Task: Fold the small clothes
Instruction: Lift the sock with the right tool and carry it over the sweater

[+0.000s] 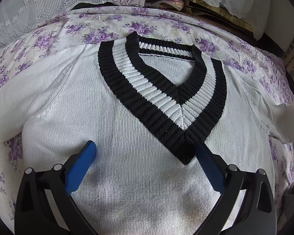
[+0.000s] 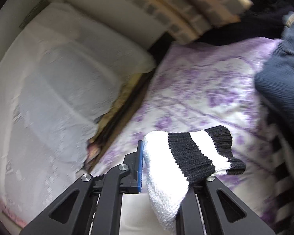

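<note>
Sweater [image 1: 127,129]: one, white knit, spread flat, front up, on the bed; fills the middle of the left wrist view.
Collar [image 1: 147,90]: one V-neck band, two black stripes with one white between; point aimed toward the near edge.
Sleeves: two; left one [image 1: 29,90] lying out to the left, right one [image 1: 280,117] lifted at the right edge.
Cuff [image 2: 201,152]: one, black with a white stripe, hanging past the right hand-held gripper.
Left hand-held gripper [image 1: 145,148]: jaws wide apart, nothing between them; two blue pads [image 1: 82,166] over the chest, the right pad beside the collar's point.
Right hand-held gripper [image 2: 147,152]: jaws clamped on the sleeve end; one blue pad [image 2: 140,166] visible, the other hidden by fabric.
Bed sheet [image 1: 49,39]: one, white with purple flowers.
Lace cloth [image 1: 39,4]: one, at the far side.
Dark garment [image 2: 280,90]: one, far right; blurred.
</note>
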`<act>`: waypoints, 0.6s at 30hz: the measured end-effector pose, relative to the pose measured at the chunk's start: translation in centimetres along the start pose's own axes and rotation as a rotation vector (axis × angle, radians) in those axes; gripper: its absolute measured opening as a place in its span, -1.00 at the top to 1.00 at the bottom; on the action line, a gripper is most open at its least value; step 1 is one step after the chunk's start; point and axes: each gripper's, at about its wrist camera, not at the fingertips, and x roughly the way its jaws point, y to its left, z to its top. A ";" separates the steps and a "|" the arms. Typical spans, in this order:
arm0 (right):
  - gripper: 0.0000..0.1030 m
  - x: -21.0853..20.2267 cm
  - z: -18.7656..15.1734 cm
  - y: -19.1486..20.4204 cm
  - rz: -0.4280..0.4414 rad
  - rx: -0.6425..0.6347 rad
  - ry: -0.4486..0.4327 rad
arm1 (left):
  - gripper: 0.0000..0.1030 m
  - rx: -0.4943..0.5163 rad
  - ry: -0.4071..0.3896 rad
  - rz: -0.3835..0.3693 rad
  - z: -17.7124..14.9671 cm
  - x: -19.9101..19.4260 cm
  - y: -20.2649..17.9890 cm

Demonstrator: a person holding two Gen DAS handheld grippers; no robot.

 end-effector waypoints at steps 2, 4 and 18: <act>0.81 0.3 -0.1 1.7 0.038 -0.017 0.031 | -0.90 -0.013 0.003 -0.018 0.2 -0.2 0.3; 0.81 0.4 -0.3 3.6 0.074 -0.029 0.063 | -0.90 -0.034 -0.002 -0.036 0.5 -0.7 0.8; 0.81 3.0 -7.5 18.7 0.229 -0.248 0.222 | -0.91 -0.205 -0.135 0.198 3.1 -4.3 8.8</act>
